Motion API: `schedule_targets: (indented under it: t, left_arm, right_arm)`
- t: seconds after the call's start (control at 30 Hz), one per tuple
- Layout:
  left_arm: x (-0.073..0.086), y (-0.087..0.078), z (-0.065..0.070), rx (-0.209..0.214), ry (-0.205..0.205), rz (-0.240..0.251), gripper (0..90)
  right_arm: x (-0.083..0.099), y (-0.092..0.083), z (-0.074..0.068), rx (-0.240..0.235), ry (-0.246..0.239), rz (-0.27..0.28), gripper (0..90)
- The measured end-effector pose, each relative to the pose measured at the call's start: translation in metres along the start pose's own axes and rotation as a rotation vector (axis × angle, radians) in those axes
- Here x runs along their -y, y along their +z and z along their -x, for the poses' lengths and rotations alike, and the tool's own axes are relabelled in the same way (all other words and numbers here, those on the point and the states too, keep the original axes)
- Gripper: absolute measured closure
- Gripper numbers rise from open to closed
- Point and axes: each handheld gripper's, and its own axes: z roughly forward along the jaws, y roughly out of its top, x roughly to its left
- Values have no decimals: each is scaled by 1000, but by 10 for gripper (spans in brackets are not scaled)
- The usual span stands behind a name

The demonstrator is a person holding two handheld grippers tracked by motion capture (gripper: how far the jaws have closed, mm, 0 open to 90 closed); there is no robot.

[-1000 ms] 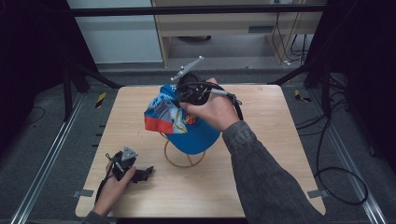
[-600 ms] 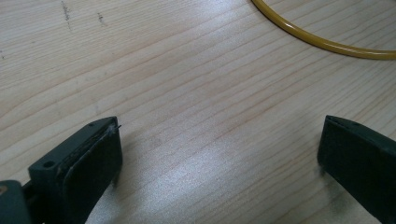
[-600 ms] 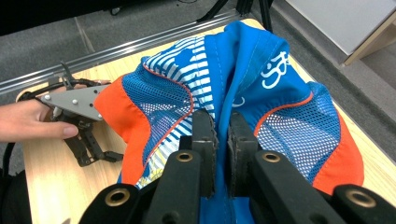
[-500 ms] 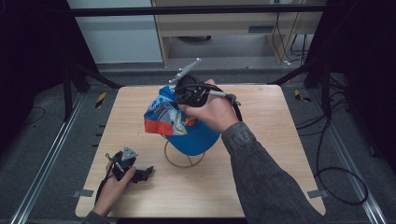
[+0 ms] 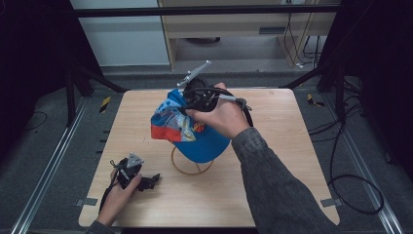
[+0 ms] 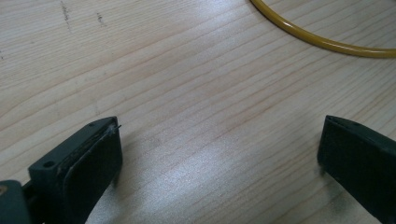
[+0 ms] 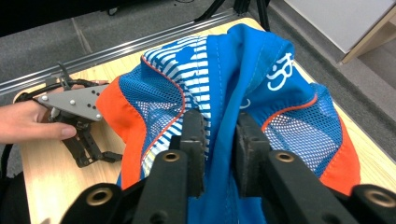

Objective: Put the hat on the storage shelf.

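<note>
A blue, orange and white mesh garment (image 5: 195,131) (image 7: 280,70) hangs draped over a stand with a yellow ring foot (image 5: 187,168) at the table's middle. My right gripper (image 5: 185,108) (image 7: 217,121) is at the garment's top, far side. A fold of blue cloth runs up between its jaws, which have just been opening and now stand slightly apart around it. My left gripper (image 5: 151,178) (image 6: 219,140) rests on the wood at the front left, jaws wide open with bare table between them. It also appears in the right gripper view (image 7: 105,156).
The wooden table (image 5: 292,161) has bare room to the right and in front of the stand. The yellow ring (image 6: 327,44) lies just ahead of my left gripper's jaws. Dark frame legs, floor rails and cables surround the table.
</note>
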Motion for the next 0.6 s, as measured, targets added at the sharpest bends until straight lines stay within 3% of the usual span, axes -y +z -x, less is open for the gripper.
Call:
schedule_targets:
  t: [0.4,0.6]
  left_arm:
    - [0,0,0,3,2,-2,0]
    - [0,0,0,3,2,-2,0]
  right_arm:
    - [2,2,3,34,28,-12,523]
    - [2,3,3,31,36,-17,471]
